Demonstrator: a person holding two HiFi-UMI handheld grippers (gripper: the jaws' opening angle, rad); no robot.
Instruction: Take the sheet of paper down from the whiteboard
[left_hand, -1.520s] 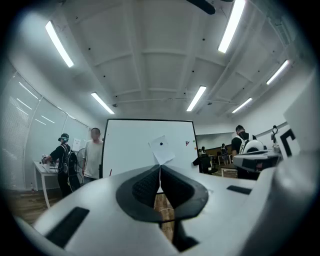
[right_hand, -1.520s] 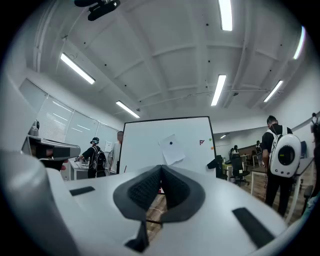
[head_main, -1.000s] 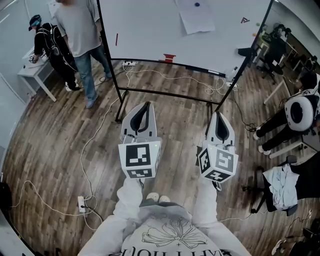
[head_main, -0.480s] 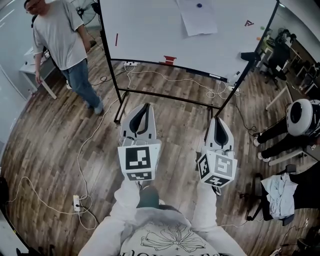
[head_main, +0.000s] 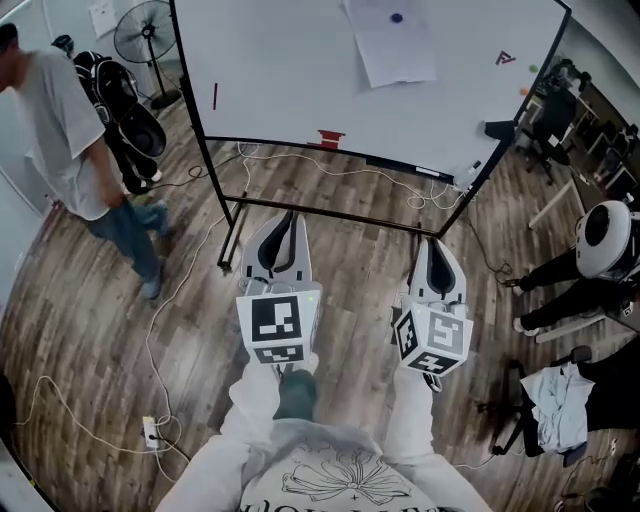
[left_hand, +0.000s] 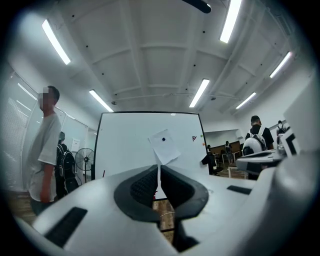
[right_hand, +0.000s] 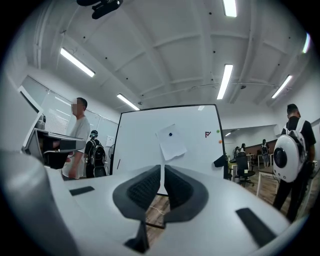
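Note:
A white sheet of paper (head_main: 391, 42) hangs tilted on the whiteboard (head_main: 290, 70), pinned by a dark round magnet (head_main: 397, 17). The sheet of paper (left_hand: 164, 146) also shows ahead in the left gripper view, and the same paper (right_hand: 171, 141) in the right gripper view. My left gripper (head_main: 290, 217) and right gripper (head_main: 437, 245) are held level side by side, pointing at the board and well short of it. Both are shut with nothing between the jaws.
The whiteboard stands on a black wheeled frame (head_main: 335, 213) with cables (head_main: 190, 280) trailing over the wood floor. A person in a grey shirt (head_main: 70, 140) walks at the left. Another person with a white backpack (head_main: 605, 240) stands at the right near chairs and desks.
Both grippers and I have moved closer to the whiteboard. The person in the grey shirt has walked from beside the board towards the left front.

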